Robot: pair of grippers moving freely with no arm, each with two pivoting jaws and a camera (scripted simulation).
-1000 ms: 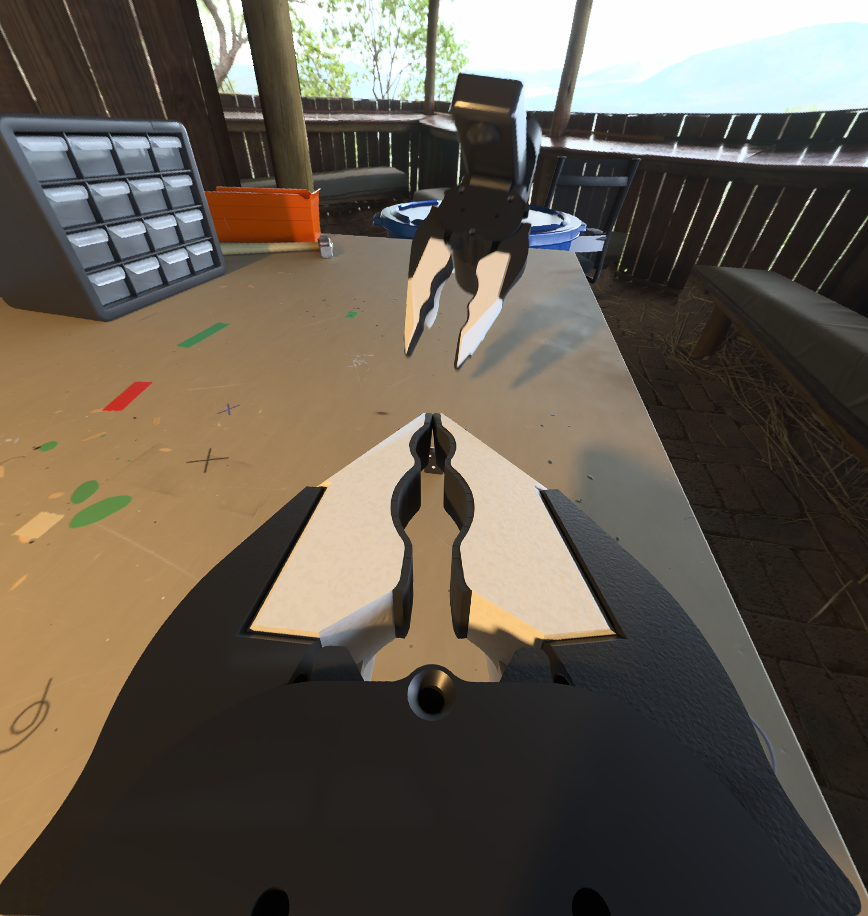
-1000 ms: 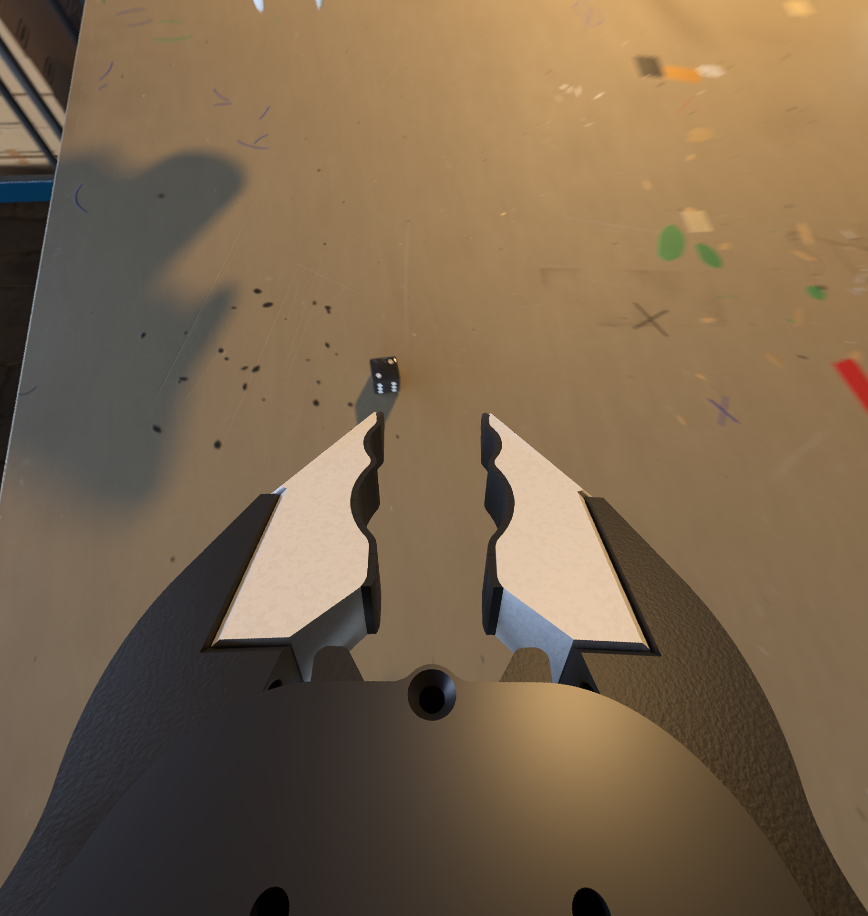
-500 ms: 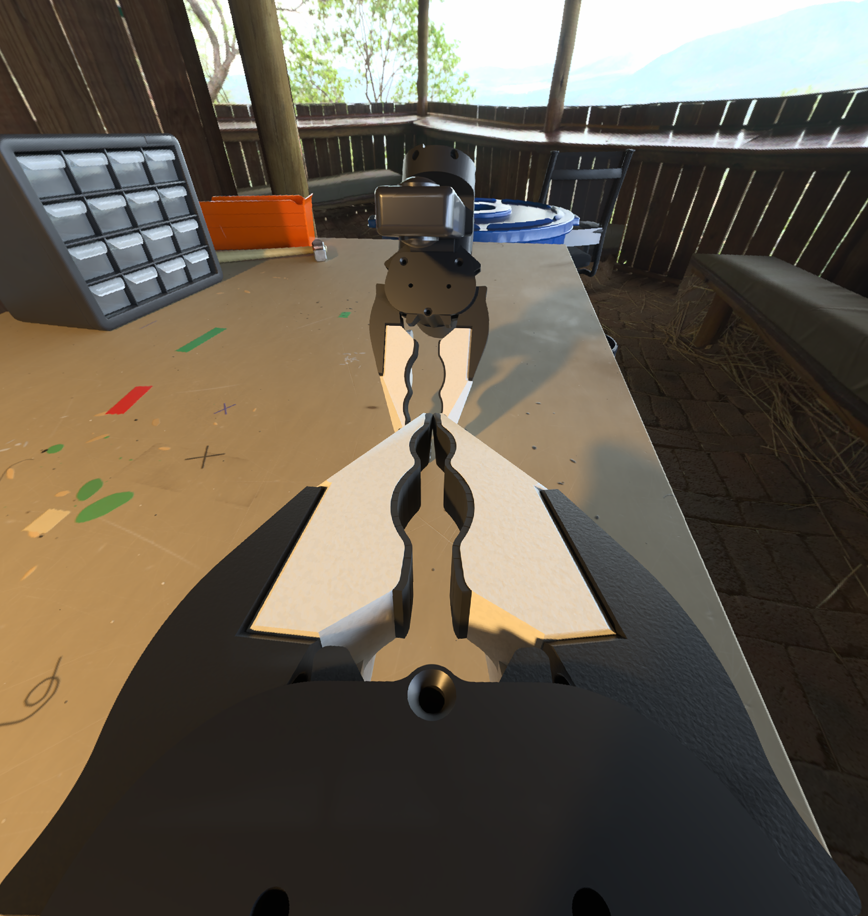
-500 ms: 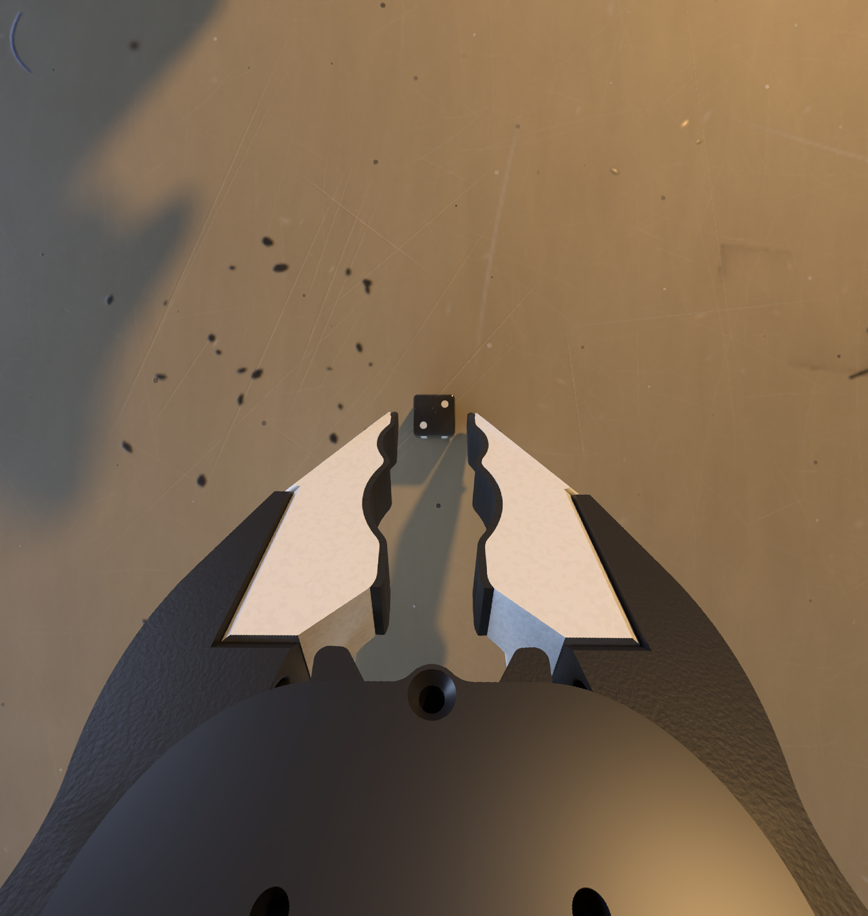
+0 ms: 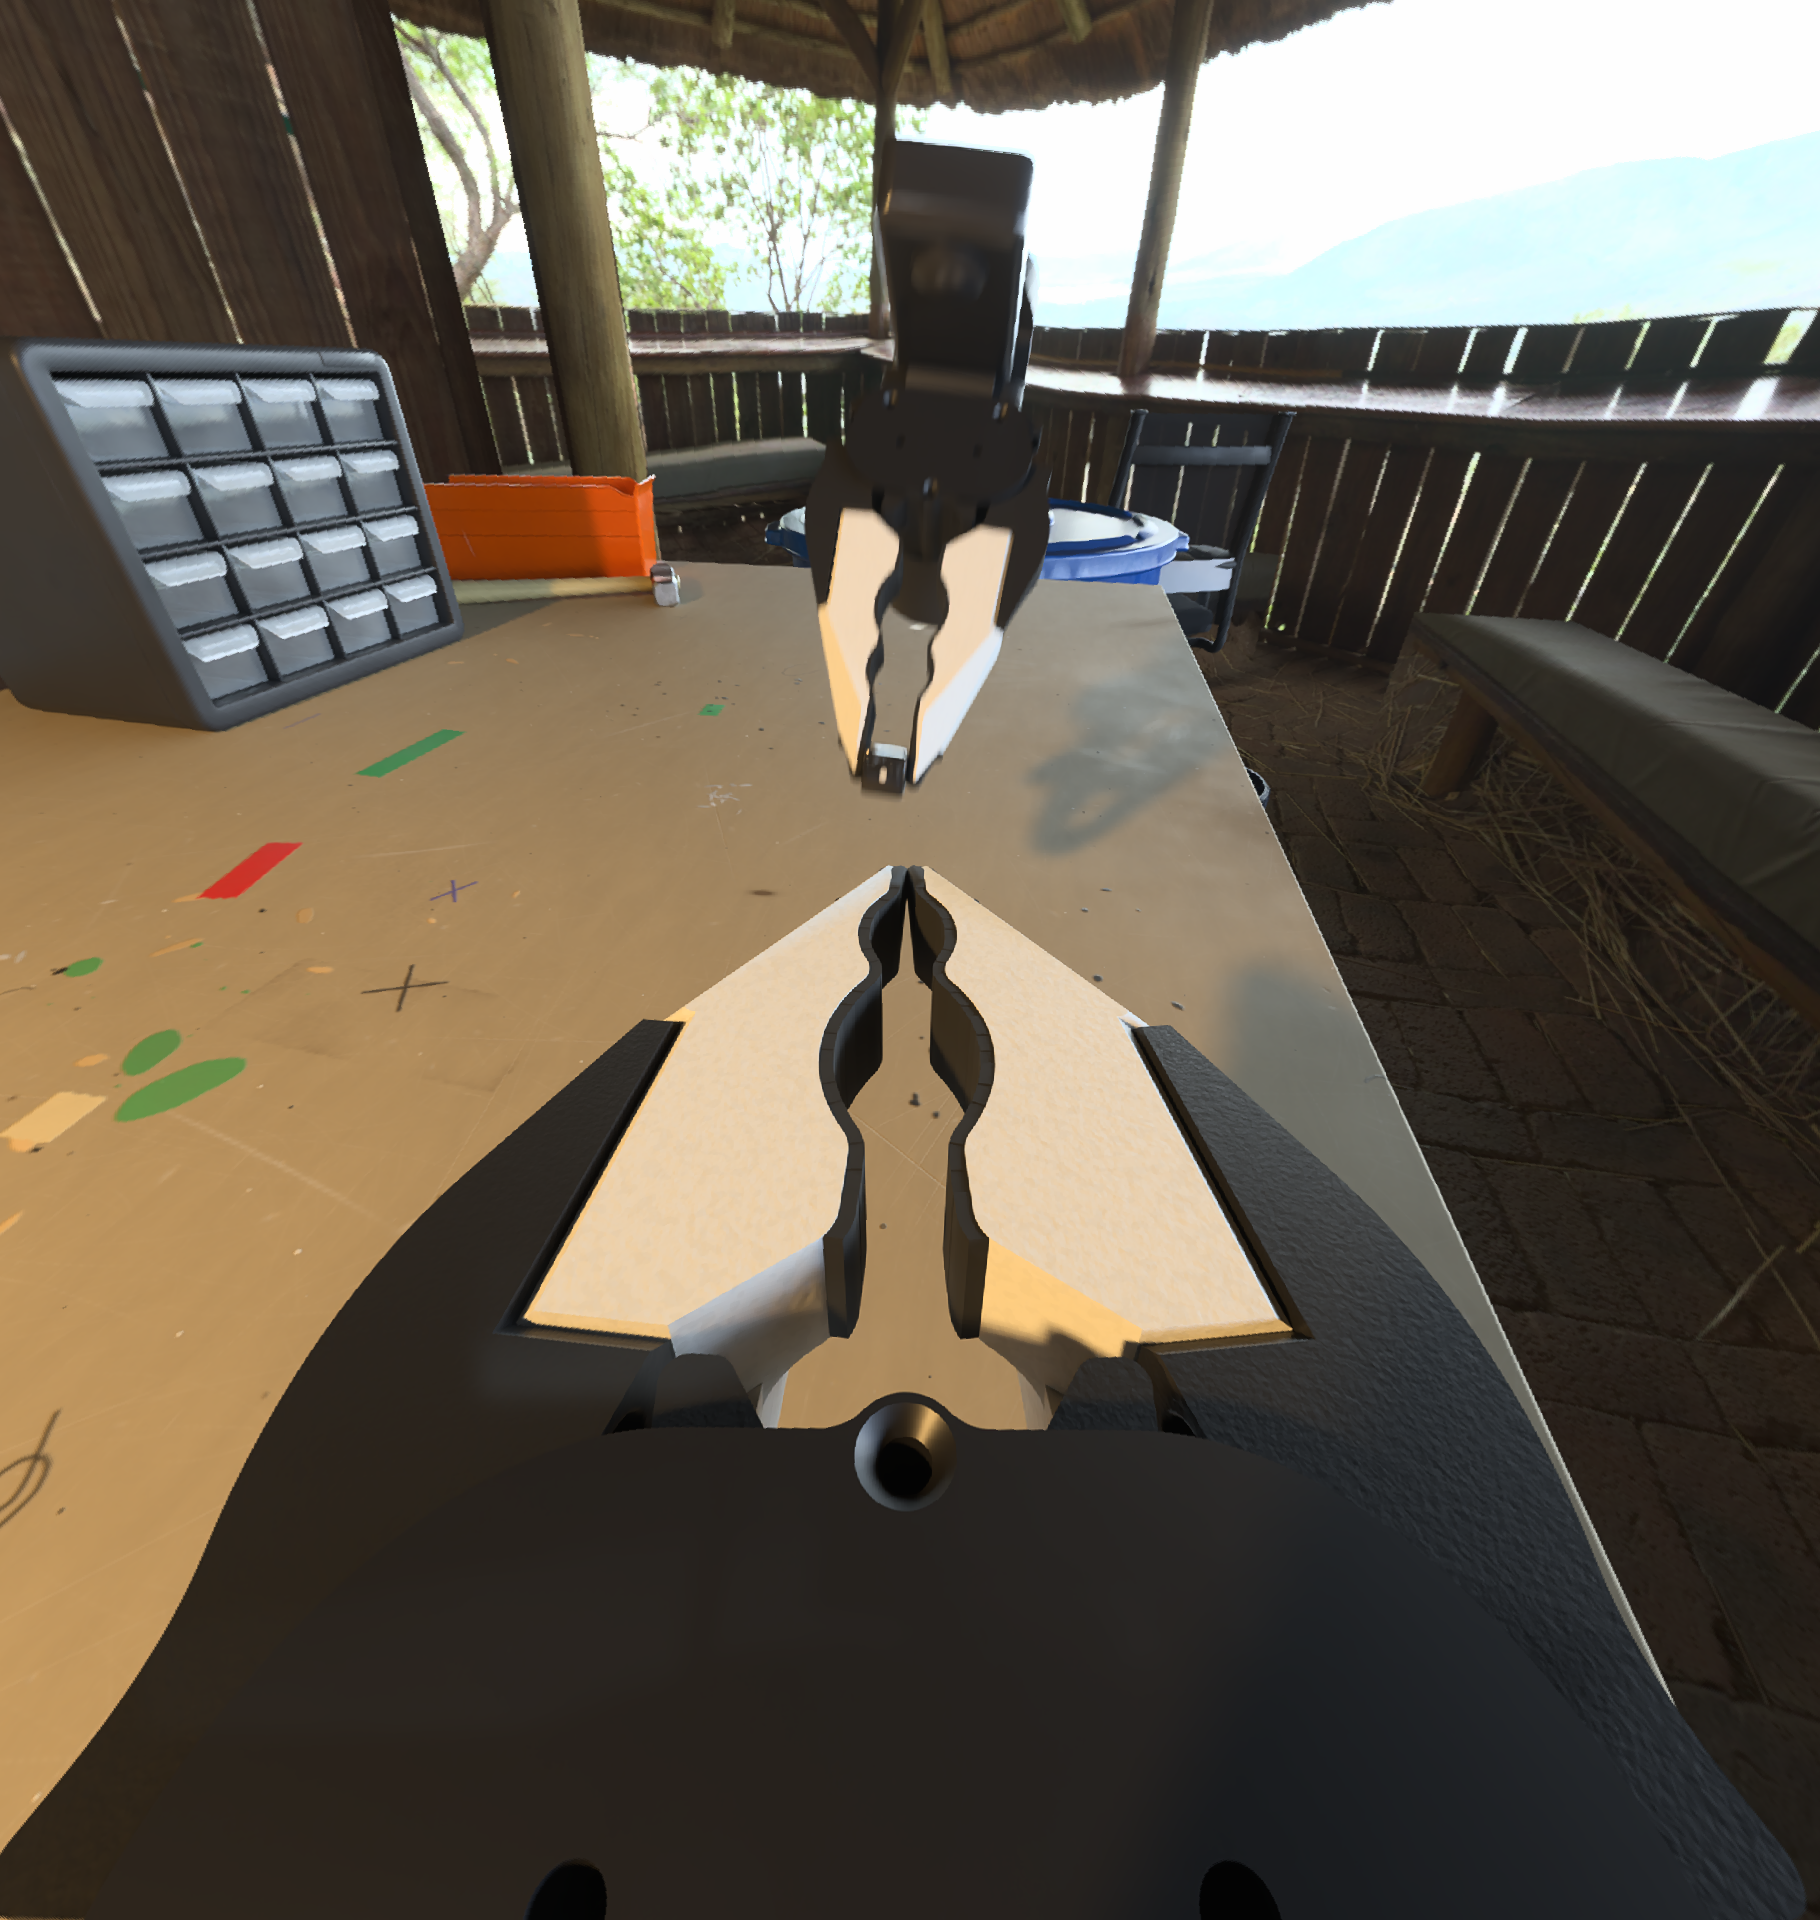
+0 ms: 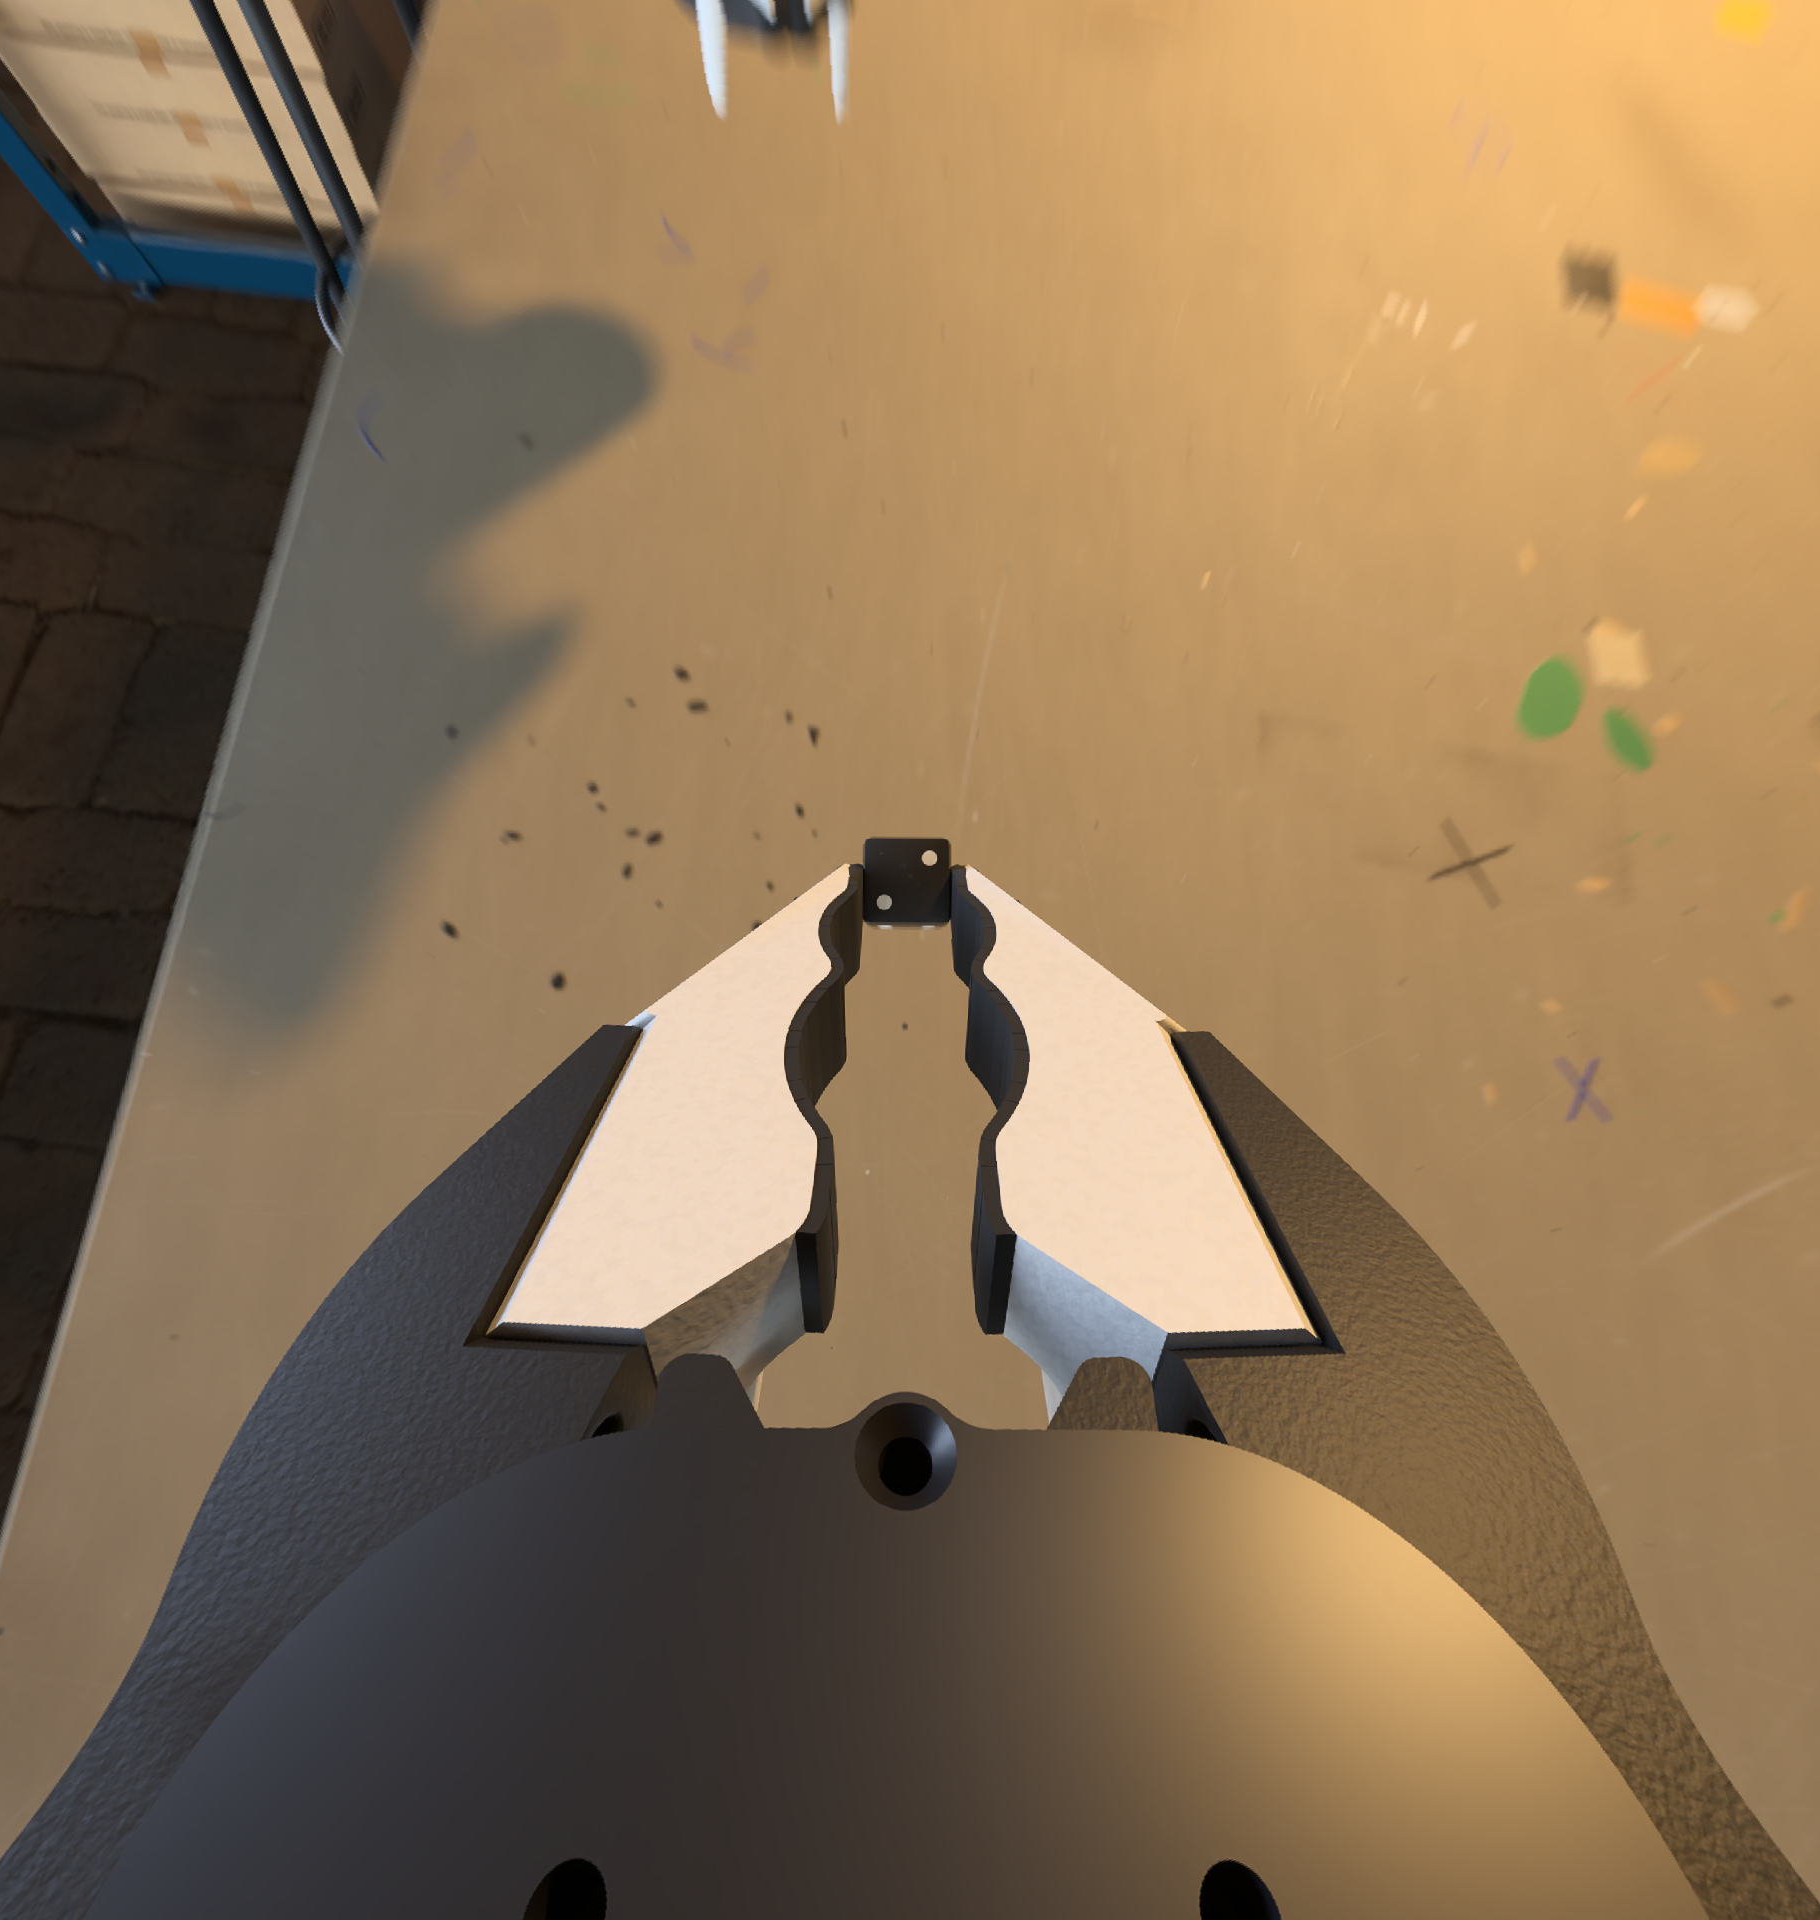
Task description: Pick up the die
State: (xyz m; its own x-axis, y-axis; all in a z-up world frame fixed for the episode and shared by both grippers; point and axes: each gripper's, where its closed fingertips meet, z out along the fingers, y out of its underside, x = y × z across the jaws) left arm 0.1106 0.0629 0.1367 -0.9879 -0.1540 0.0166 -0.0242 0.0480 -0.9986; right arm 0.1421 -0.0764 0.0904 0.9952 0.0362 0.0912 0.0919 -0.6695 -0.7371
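Note:
A small black die [image 6: 907, 881] with white pips is clamped between the fingertips of my right gripper [image 6: 907, 894], held above the brown table [image 6: 1145, 499]. In the left wrist view the right gripper [image 5: 888, 771] hangs point-down above the table ahead of me, with the die [image 5: 885, 769] at its tips, clear of the surface. My left gripper [image 5: 906, 878] is shut and empty, low over the table [image 5: 532, 852], a short way in front of the right one. Its fingertips [image 6: 719, 83] show at the top of the right wrist view.
A grey drawer cabinet [image 5: 210, 520] stands at the far left, an orange box [image 5: 542, 525] and a small metal piece [image 5: 667, 582] beyond it. The table's right edge [image 5: 1290, 862] drops to a brick floor with a bench [image 5: 1654, 727]. A blue barrel [image 5: 1114, 540] stands behind the table.
My right gripper closed on the die and rose with it off the table. The left gripper stayed shut and nearly still.

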